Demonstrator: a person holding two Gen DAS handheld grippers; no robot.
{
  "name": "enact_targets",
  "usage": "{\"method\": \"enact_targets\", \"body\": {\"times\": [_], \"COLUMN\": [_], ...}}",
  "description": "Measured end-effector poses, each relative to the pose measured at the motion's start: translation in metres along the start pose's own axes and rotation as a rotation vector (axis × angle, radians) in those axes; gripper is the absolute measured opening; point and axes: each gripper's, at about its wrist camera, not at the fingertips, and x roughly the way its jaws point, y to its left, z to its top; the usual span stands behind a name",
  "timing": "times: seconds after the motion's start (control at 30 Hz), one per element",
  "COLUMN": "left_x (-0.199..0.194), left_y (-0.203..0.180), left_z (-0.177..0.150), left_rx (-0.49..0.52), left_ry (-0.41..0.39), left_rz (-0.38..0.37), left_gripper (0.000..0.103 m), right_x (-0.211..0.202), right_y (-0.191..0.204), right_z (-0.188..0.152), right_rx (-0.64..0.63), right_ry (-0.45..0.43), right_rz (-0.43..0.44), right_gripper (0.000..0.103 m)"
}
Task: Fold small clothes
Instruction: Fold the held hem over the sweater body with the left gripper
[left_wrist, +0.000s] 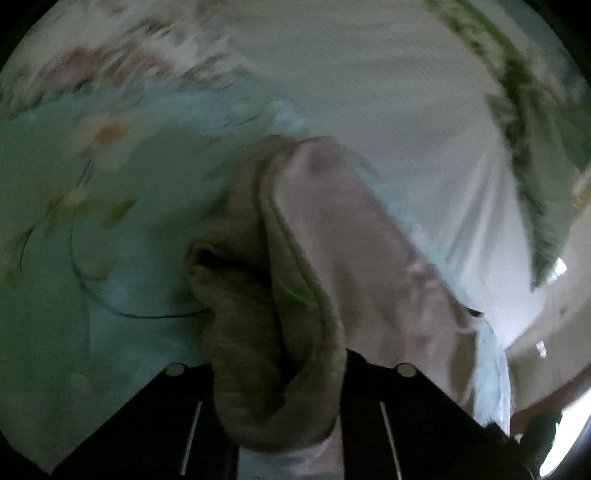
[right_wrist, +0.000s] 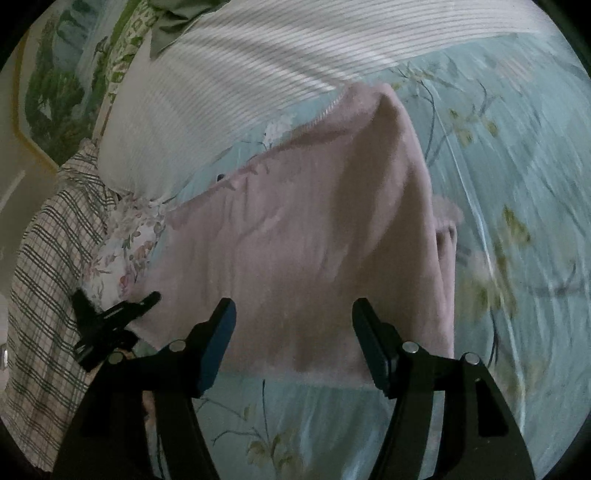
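The left gripper (left_wrist: 277, 398) was clamped on a bunched edge of the pink garment (left_wrist: 332, 236), apparently lifting that side to carry it over in a fold. The right gripper (right_wrist: 293, 343) hovered with its jaws apart and nothing between them, just short of the garment's near hem, likely ready to steady it. The garment lay on the floral bedspread (right_wrist: 517, 184). Only the right wrist view showed its full spread, the striped pillow (right_wrist: 236, 81) and plaid cloth (right_wrist: 44, 258) beyond; the left showed the pinch close up.
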Motion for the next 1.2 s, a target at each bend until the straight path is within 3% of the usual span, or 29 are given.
{"method": "enact_targets", "body": {"times": [0.1, 0.23, 0.37, 0.43, 0.6, 0.8, 0.83, 0.93, 0.97, 1.07, 1.2], "left_x": [-0.013, -0.011, 0.004, 0.014, 0.035, 0.038, 0.037, 0.033, 0.031, 0.021, 0.000], "left_y": [-0.045, -0.107, -0.155, -0.165, -0.169, -0.167, -0.168, -0.170, -0.172, -0.183, -0.207], "left_z": [-0.004, -0.028, -0.068, -0.083, -0.100, -0.108, -0.109, -0.115, -0.116, -0.113, -0.114], "left_rx": [0.116, 0.296, 0.490, 0.531, 0.589, 0.630, 0.642, 0.661, 0.666, 0.671, 0.658], "left_ry": [-0.022, 0.003, 0.028, 0.045, 0.083, 0.075, 0.070, 0.070, 0.068, 0.053, 0.036], "left_rz": [-0.058, -0.110, -0.061, -0.050, -0.010, -0.007, -0.005, -0.005, -0.006, -0.016, -0.111], "left_gripper": [0.006, 0.005, 0.006, 0.006, 0.005, 0.005, 0.005, 0.005, 0.005, 0.005, 0.006], "right_x": [0.001, 0.002, 0.015, 0.029, 0.074, 0.126, 0.133, 0.143, 0.141, 0.114, 0.051], "right_y": [-0.001, -0.004, -0.006, -0.003, 0.010, 0.027, 0.030, 0.033, 0.034, 0.045, 0.045], "right_z": [0.015, 0.032, 0.048, 0.053, 0.065, 0.082, 0.087, 0.098, 0.103, 0.112, 0.121], "right_rx": [0.002, 0.018, 0.052, 0.052, 0.057, 0.038, 0.033, 0.027, 0.028, -0.012, -0.110], "right_ry": [0.001, 0.008, 0.051, 0.086, 0.175, 0.214, 0.201, 0.189, 0.178, 0.122, 0.016], "right_rz": [0.032, 0.090, 0.163, 0.181, 0.220, 0.180, 0.166, 0.173, 0.179, 0.208, 0.182], "right_gripper": [0.066, 0.066, 0.071, 0.082, 0.083, 0.083, 0.081, 0.026, 0.018, 0.016, 0.015]}}
